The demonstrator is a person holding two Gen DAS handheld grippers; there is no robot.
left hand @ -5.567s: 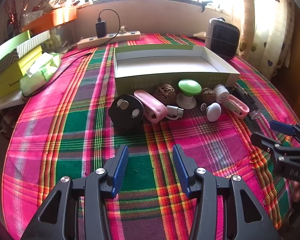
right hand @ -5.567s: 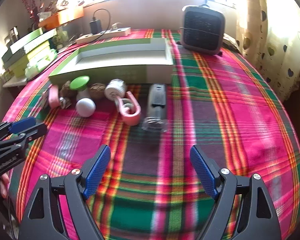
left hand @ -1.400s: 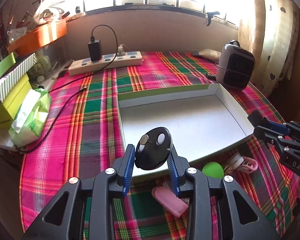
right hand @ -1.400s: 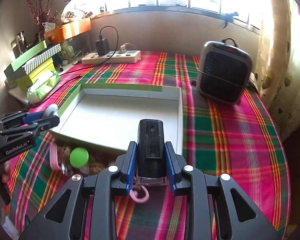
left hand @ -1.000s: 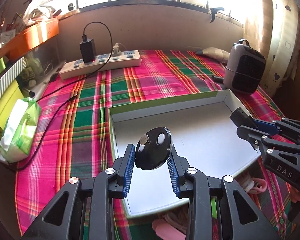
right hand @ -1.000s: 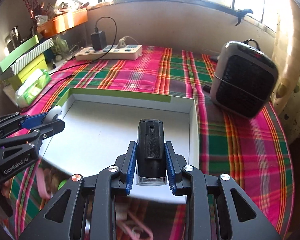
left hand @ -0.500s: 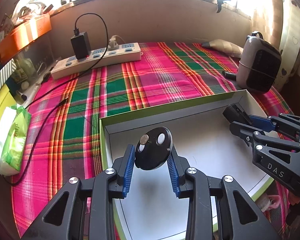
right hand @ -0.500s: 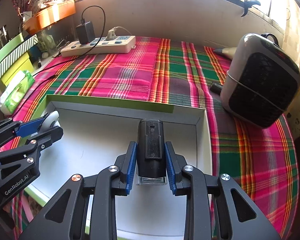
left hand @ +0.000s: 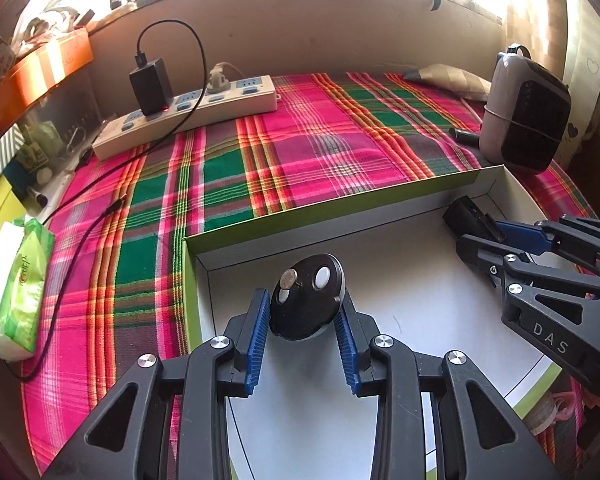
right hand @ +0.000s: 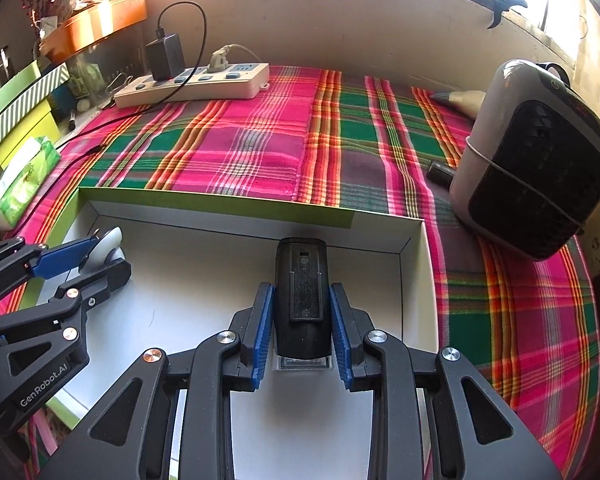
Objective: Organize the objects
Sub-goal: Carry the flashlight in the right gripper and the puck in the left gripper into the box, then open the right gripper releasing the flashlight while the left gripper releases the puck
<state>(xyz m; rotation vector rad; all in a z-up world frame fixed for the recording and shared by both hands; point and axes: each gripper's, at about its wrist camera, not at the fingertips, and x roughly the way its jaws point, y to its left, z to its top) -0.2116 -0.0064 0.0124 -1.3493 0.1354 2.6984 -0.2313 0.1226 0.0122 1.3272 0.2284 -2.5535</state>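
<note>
1. Your left gripper [left hand: 302, 330] is clamped on the round black disc [left hand: 306, 297], pads on its two side edges, and holds it over the near left corner of the box [left hand: 332, 210].
2. Your right gripper [right hand: 302, 332] is clamped on the narrow black block [right hand: 301, 298], pads flat on its long sides, over the right end of the box, close to the far wall.
3. Both pieces look hard and stiff, so they probably won't give under the pads. The disc's rim is curved and likely slippery; keep the grip across its widest part.
4. The block's clear end near the pads may be brittle; hold the black body only.
5. The box looks like thin card on the plaid-covered counter [right hand: 260, 148]. It will probably slide if nudged, so set both pieces down gently.
</note>
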